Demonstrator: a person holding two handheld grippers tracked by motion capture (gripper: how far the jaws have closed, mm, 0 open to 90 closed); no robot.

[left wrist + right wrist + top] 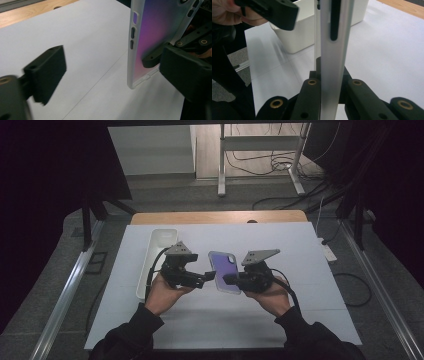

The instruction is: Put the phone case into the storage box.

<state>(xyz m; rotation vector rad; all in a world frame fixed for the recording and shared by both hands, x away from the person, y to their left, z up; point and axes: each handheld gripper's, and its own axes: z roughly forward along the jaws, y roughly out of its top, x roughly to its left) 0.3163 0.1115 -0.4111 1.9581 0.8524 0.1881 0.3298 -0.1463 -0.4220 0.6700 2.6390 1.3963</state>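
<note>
The right gripper [231, 279] clamps its fingers on the phone case [223, 271], held above the bench [300, 270]. The left gripper [204, 279] has fingers spread wide, apparently just clear of the case's edge. A bin [159, 240] sits behind.

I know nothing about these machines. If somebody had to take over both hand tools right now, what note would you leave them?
Right gripper: shut on the purple phone case, holding it by one edge above the white table.
Left gripper: open, jaws wide, right beside the case; in the left gripper view no pad presses on it.
White bin: at the table's left side, behind the left hand; I cannot see inside.
Done: case lifted off the table.
Left: probably the left gripper takes hold of the case; where it goes after that is unclear, perhaps the bin.
</note>
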